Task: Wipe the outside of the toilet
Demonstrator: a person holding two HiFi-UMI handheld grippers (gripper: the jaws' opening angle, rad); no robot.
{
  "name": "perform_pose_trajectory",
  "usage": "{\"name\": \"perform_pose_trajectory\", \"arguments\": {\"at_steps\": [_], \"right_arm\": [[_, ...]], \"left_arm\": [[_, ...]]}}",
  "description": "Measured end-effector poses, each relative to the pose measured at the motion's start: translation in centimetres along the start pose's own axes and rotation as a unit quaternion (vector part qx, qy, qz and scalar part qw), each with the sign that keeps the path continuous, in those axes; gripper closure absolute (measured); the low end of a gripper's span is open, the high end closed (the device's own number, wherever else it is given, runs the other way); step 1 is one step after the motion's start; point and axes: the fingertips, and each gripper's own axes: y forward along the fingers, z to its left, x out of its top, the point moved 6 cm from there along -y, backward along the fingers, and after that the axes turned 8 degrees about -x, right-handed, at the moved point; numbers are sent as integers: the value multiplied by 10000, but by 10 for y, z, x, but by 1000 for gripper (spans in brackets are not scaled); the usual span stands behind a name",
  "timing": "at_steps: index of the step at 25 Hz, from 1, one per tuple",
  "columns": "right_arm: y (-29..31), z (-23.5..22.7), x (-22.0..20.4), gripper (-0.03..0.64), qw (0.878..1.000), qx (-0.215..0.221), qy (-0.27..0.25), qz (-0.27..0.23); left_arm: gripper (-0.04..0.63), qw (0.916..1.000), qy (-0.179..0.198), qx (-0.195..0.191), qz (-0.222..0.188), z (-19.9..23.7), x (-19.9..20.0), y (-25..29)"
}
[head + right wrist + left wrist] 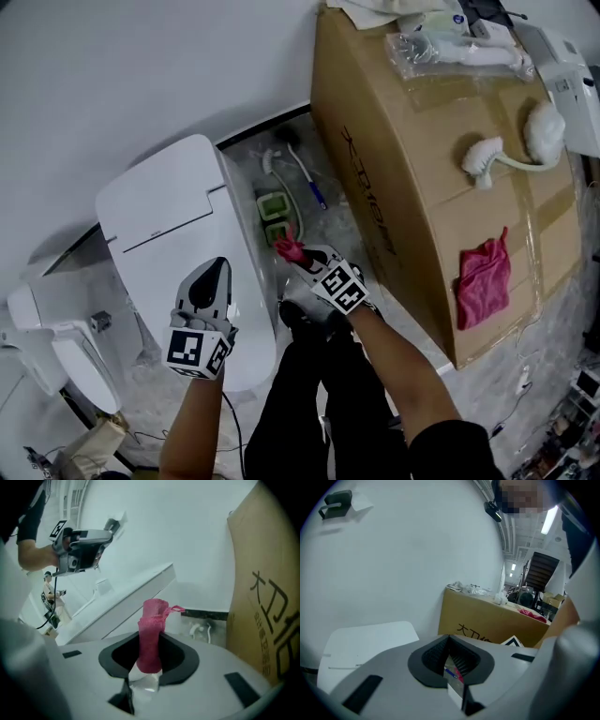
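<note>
Pink cloth [151, 634] pinched in right tongs [300, 262], just beside toilet [169, 211] edge, left tongs [216, 269] closed above it.

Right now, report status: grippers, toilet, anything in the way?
Left gripper shut, empty, over toilet. Right gripper shut on pink cloth, beside toilet. Cardboard box close on the right.

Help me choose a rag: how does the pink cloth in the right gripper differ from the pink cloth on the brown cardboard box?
The gripped pink cloth is rolled narrow and clamped in the right gripper; the loose pink cloth lies spread flat on the brown cardboard box, untouched. Same pink colour.
</note>
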Motion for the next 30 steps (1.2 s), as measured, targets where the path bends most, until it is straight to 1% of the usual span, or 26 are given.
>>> {"name": "perform_pose_trajectory", "arguments": {"at_steps": [3,5,8,10,12,15,18,21,24,27,30], "right_arm": [[39,-41,57,491,9985,-296,15,-466],[66,-68,86,491,9961,-478,184,-714],[104,-94,114,491,9947,-555,311,-810],[129,-104,133,491,9952,-489,224,-818],[152,-106,146,491,9967,-408,89,-700],[186,-108,153,491,9983,-331,-135,-456],[211,-104,152,491,9975,-128,-638,-272],[218,-106,153,491,9950,-44,-963,-279],[214,-102,144,494,9941,158,-1033,-275],[207,-88,122,494,9940,393,-1007,-139],[196,-74,103,495,9955,374,-858,-132]], "left_arm": [[580,10000,76,17,-29,28,13,21],[580,10000,71,36,41,43,16,34],[580,9998,52,88,154,60,21,49],[580,9997,44,122,190,72,27,61],[580,9997,42,133,222,81,32,71],[580,9997,18,171,188,92,38,83],[581,9995,-71,264,126,100,40,88],[580,9993,-165,306,162,102,35,89],[581,9989,-222,290,292,102,24,87],[581,9986,-283,274,353,99,11,83],[580,9981,-382,299,373,93,6,78]]}}
